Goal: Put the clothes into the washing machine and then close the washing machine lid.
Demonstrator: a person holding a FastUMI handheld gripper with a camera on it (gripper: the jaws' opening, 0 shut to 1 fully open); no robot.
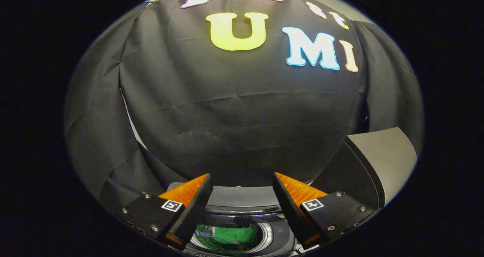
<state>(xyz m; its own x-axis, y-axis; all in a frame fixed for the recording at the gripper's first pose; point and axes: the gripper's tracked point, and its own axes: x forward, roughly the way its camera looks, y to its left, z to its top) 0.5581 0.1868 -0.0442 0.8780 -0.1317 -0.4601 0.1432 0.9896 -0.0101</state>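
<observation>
The gripper (242, 181) hangs above a top-loading washing machine (242, 198), its two fingers (196, 196) spread wide apart and holding nothing. Between the fingers and below their tips lies the machine's round drum opening (264, 230), ringed in pale metal. Green clothes (232, 236) sit bundled inside the drum, filling most of what can be seen of it; a small metallic part shows at the drum's near-left side, too small to identify. The washing machine lid (382, 155), a grey panel with a dark inner face, stands raised and tilted back beyond the right finger, leaving the drum uncovered. The machine's grey rear deck runs across just past the fingertips, with a dark glossy rim curving along the front of it. Behind the machine, black cloth (234, 109) drapes the booth wall in creased folds, with a narrow pale strip of the wall showing through a gap in the cloth off to the left side.
</observation>
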